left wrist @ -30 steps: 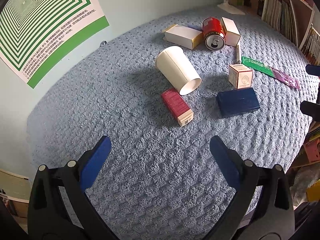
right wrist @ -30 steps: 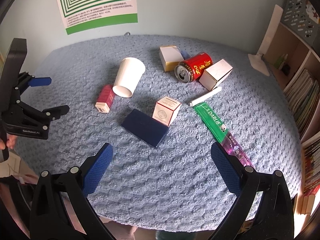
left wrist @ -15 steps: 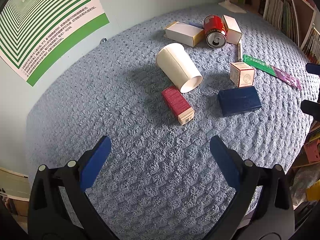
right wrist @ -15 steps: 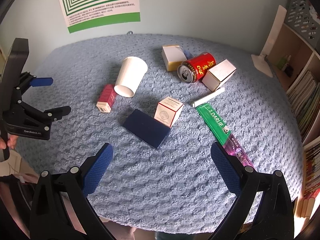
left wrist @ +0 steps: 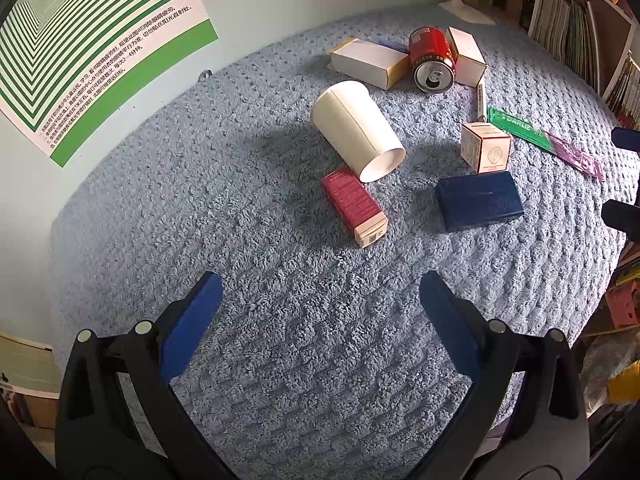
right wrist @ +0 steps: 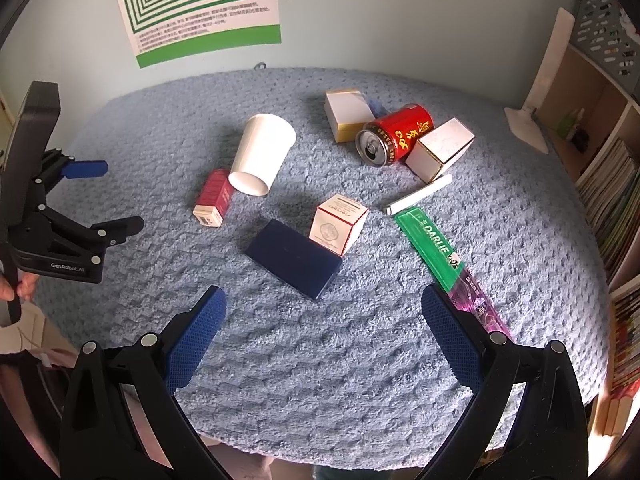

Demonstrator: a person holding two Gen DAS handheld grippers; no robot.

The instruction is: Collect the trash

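Both tongs gape, empty, above bare blue cloth (right wrist: pixel 320 360); trash beyond.

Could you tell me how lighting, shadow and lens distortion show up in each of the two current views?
Left wrist view: soft daylight; the white paper cup throws a broad, blurred shadow to its left on the blue blanket; fisheye bends the poster edges. Right wrist view: even light, the navy box sharp, shelves curving at the right edge, dark vignette in the corners.
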